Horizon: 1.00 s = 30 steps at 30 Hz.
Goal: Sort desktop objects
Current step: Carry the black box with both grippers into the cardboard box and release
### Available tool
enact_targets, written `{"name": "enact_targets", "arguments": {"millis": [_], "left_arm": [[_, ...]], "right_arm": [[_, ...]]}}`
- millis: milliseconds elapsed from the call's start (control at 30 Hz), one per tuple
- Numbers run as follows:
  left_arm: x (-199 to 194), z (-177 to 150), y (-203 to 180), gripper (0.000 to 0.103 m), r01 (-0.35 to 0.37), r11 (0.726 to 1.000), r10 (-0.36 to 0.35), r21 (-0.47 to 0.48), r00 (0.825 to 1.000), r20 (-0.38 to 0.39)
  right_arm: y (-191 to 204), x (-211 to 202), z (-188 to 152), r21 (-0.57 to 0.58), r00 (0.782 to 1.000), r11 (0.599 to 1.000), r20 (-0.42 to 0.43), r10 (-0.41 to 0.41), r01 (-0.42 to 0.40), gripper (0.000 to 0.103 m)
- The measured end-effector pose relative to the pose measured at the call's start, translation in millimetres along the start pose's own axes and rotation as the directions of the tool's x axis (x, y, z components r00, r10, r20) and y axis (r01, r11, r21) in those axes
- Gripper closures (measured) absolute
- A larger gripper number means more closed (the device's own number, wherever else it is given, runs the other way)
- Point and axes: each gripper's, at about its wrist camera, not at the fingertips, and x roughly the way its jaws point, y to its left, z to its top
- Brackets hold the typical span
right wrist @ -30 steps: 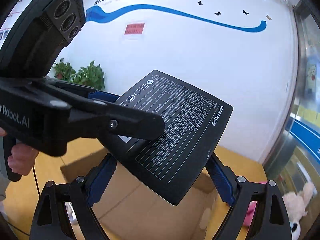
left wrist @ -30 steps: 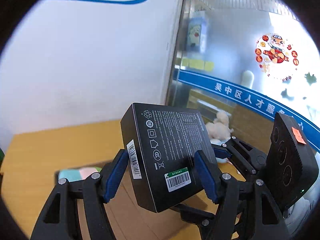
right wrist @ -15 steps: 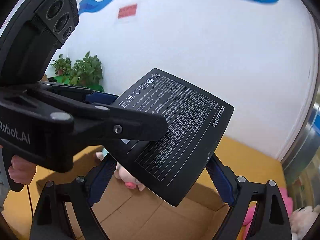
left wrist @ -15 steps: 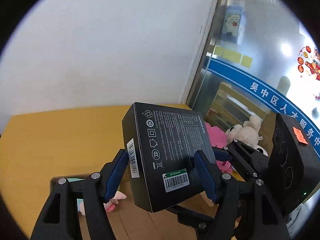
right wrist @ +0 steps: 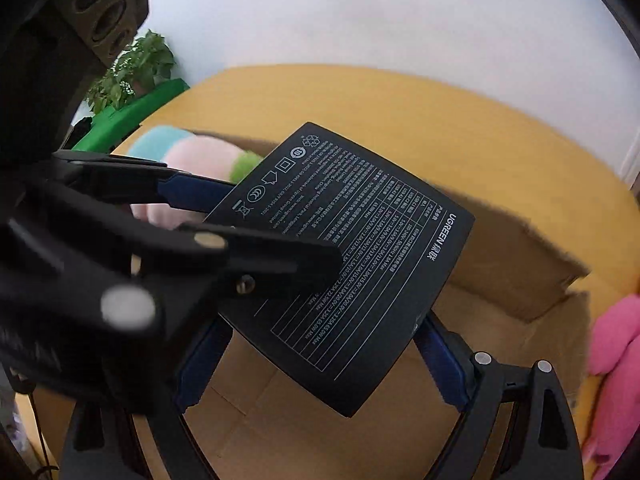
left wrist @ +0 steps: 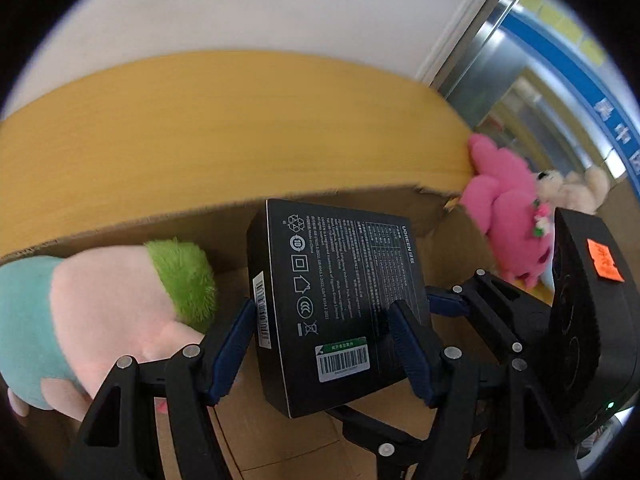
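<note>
Gripping black box [left wrist: 340,312] over cardboard carton [left wrist: 360,208].

Both the left gripper [left wrist: 324,344] and the right gripper [right wrist: 320,364] were matte black with blue finger pads [left wrist: 230,346], silver screws and an orange sticker [left wrist: 604,262].

The black box [left wrist: 340,312] has dropped toward the cardboard box [left wrist: 360,206] (plush inside)

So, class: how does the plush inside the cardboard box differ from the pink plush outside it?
The pastel plush is teal, pale pink and green; the pink plush is solid hot pink. The pastel plush lies inside the cardboard box; the pink plush sits beyond its corner. Both are soft toys.
</note>
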Motion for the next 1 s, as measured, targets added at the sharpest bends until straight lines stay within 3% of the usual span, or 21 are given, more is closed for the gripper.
{"name": "enact_targets", "arguments": {"millis": [133, 367, 500, 600, 633, 700, 767, 800, 900, 1000], "left_arm": [[27, -1, 5, 0.036, -0.028, 0.999, 0.024, -0.038, 0.995, -0.100], [15, -11, 9, 0.039, -0.013, 0.999, 0.007, -0.052, 0.995, -0.102], [-35, -20, 17, 0.039, 0.018, 0.999, -0.018, -0.031, 1.000, -0.002], [-96, -30, 17, 0.037, -0.006, 0.999, 0.001, 0.037, 0.990, 0.138], [-119, -36, 20, 0.037, -0.025, 0.999, 0.016, 0.045, 0.981, 0.192], [-162, -57, 21, 0.036, -0.069, 0.996, 0.050, 0.053, 0.955, 0.291], [-202, -83, 22, 0.023, -0.106, 0.993, 0.076, 0.058, 0.919, 0.387], [-225, -103, 22, 0.022, -0.129, 0.990, 0.090, 0.060, 0.893, 0.441], [-251, -132, 14, 0.022, -0.177, 0.983, 0.125, 0.053, 0.848, 0.515], [-264, -165, 5, 0.022, -0.172, 0.984, 0.123, 0.038, 0.828, 0.548]], "right_arm": [[-12, 26, -2, 0.074, 0.998, 0.997, -0.059, 0.028, -0.023, 0.013], [-14, 25, -20, 0.110, 0.999, 0.994, -0.050, 0.016, -0.011, 0.011], [-7, -10, -24, 0.101, 1.000, 0.995, 0.001, -0.024, 0.024, 0.011], [3, -61, -34, 0.080, 0.993, 0.996, 0.108, -0.050, 0.041, 0.006], [6, -82, -38, 0.063, 0.986, 0.996, 0.146, -0.075, 0.067, 0.001], [22, -116, -46, 0.035, 0.965, 0.989, 0.216, -0.150, 0.146, 0.000], [44, -143, -51, 0.047, 0.938, 0.977, 0.276, -0.211, 0.206, 0.000], [41, -162, -66, 0.061, 0.929, 0.975, 0.296, -0.222, 0.213, 0.000], [55, -191, -90, 0.095, 0.915, 0.973, 0.333, -0.228, 0.209, 0.000], [73, -210, -121, 0.118, 0.905, 0.968, 0.343, -0.251, 0.224, 0.000]]}}
